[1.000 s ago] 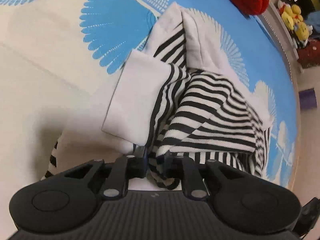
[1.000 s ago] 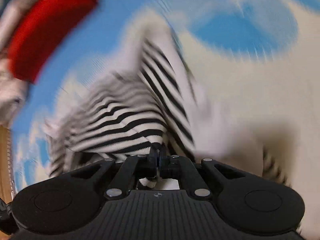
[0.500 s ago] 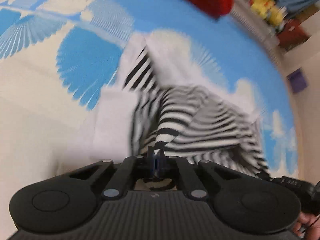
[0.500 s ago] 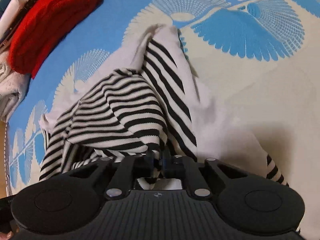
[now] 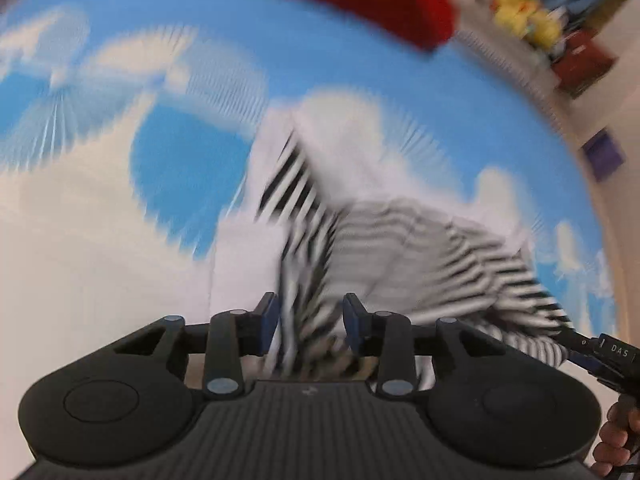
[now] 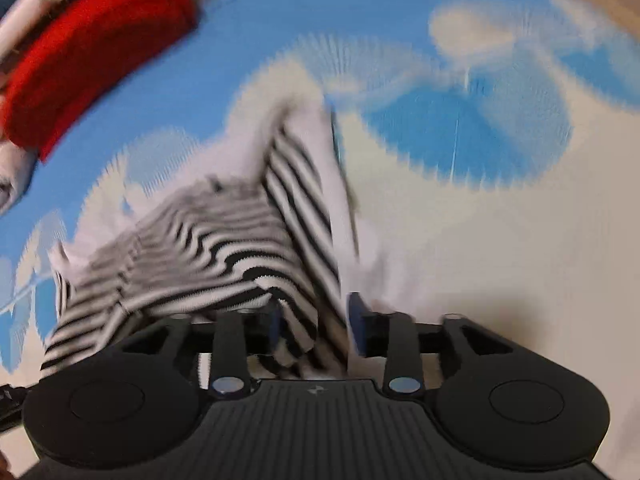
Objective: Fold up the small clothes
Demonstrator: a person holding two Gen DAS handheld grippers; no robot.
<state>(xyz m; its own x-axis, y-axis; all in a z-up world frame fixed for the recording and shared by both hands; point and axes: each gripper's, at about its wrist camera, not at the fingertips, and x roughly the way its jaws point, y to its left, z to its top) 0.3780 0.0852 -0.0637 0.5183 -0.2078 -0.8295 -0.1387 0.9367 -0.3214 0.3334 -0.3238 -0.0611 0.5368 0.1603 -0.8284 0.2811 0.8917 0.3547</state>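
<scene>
From the left wrist view, the left gripper (image 5: 310, 322) has its jaws standing apart, with a fold of the striped garment (image 5: 420, 248) lying loose between them, not pinched. The garment, black-and-white stripes with plain white panels, sits bunched on the blue-and-cream patterned bedspread (image 5: 100, 220), just ahead of the fingers. It looks light, soft and limp, so it would sag and crumple wherever it is unsupported; a hem edge or corner is judged the better hold than the heaped middle. A red knit item (image 5: 360, 0) lies well beyond it, and yellow plush toys (image 5: 524, 16) sit off the bed at the far right; neither blocks the work. The picture is blurred, so finer folds cannot be read. From the right wrist view, the right gripper (image 6: 314, 326) is likewise spread open, striped cloth draped across the gap and over its left finger. The red knit item (image 6: 92, 56) lies far left, apart from the garment (image 6: 224, 248), on the bedspread (image 6: 500, 240).
</scene>
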